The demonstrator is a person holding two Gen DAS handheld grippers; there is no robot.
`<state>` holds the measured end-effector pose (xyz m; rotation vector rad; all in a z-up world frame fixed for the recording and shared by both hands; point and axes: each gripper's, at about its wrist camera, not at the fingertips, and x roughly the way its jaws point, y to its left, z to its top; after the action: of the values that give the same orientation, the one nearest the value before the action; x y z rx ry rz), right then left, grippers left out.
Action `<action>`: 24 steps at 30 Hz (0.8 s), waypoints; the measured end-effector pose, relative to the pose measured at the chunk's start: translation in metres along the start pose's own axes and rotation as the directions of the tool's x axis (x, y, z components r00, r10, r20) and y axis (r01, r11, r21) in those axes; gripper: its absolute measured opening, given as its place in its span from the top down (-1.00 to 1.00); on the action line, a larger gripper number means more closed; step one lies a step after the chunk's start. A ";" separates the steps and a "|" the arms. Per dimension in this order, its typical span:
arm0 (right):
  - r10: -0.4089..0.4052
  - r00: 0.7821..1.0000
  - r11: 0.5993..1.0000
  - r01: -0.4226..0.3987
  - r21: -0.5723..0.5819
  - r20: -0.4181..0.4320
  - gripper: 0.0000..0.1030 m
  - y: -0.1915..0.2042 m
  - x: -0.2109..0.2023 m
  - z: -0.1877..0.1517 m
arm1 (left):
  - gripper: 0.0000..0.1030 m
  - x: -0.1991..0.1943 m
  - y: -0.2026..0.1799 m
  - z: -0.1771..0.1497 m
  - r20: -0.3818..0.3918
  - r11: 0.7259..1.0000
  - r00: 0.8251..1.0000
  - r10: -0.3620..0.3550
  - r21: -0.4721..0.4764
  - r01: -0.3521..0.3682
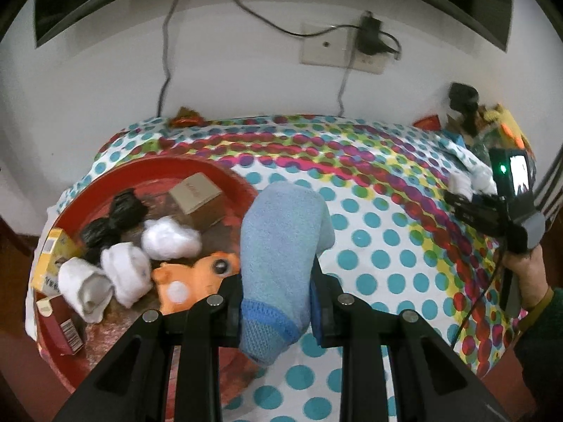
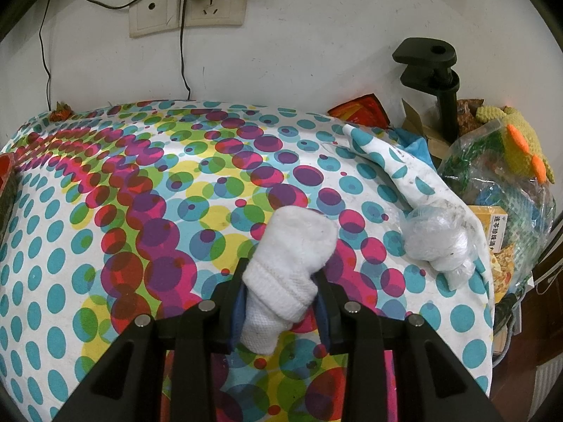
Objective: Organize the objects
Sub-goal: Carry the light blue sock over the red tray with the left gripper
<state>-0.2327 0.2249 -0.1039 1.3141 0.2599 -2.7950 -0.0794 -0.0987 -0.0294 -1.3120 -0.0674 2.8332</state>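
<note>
Left wrist view, left to right. Red tray (image 1: 140,170) sits left of the left gripper (image 1: 276,293), on the dotted cloth (image 1: 380,218). In the tray: yellow box (image 1: 52,256) and dark red box (image 1: 65,323) at its left edge, two rolled white socks (image 1: 105,277) touching each other, black bundles (image 1: 112,221) behind them, a white wad (image 1: 170,237), a brown carton (image 1: 198,198) at the far side, an orange toy (image 1: 195,274) just left of the left finger.

Left gripper is clamped on a light blue sock (image 1: 281,242). Sock's long axis runs along the fingers, away from the camera; rounded end points forward and up, darker blue mesh cuff hangs at the near end between the pads. Sock is lifted over the tray's right rim and the cloth.

Far right of that view: the right gripper (image 1: 464,193) with the person's hand (image 1: 527,274) on its handle, white sock at its tip.

Right wrist view: right gripper (image 2: 281,292) is closed around a white sock (image 2: 288,260). Long axis along the fingers, tilted slightly right; rounded end points forward, mesh cuff at the near end, over the cloth. Right of the fingers, near but apart: a crumpled clear plastic bag (image 2: 438,239) on a cloth fold. Further right: black clamp (image 2: 432,77), bagged clutter, yellow knitted toy (image 2: 520,140). Wall sockets (image 2: 186,10) ahead on the wall.
</note>
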 end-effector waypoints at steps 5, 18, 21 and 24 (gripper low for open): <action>-0.001 1.000 1.000 0.001 -0.001 0.000 0.34 0.000 0.000 0.000 | 0.53 -0.011 0.023 0.003 0.017 0.999 0.999 0.043 -0.028 -0.042; -0.003 1.000 1.000 0.003 -0.002 0.000 0.34 0.001 0.000 0.000 | 0.53 -0.025 0.085 -0.001 0.017 0.985 0.991 0.133 -0.113 -0.131; -0.005 1.000 1.000 0.005 -0.005 0.001 0.34 0.000 0.000 0.000 | 0.53 -0.029 0.101 -0.002 0.016 0.979 0.987 0.159 -0.132 -0.155; -0.004 1.000 1.000 0.004 -0.004 0.000 0.34 0.000 0.000 0.001 | 0.52 -0.031 0.117 -0.002 0.014 0.973 0.983 0.183 -0.147 -0.179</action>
<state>-0.2329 0.2244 -0.1033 1.3139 0.2684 -2.7966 -0.0576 -0.2164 -0.0129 -1.3721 -0.1661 3.0517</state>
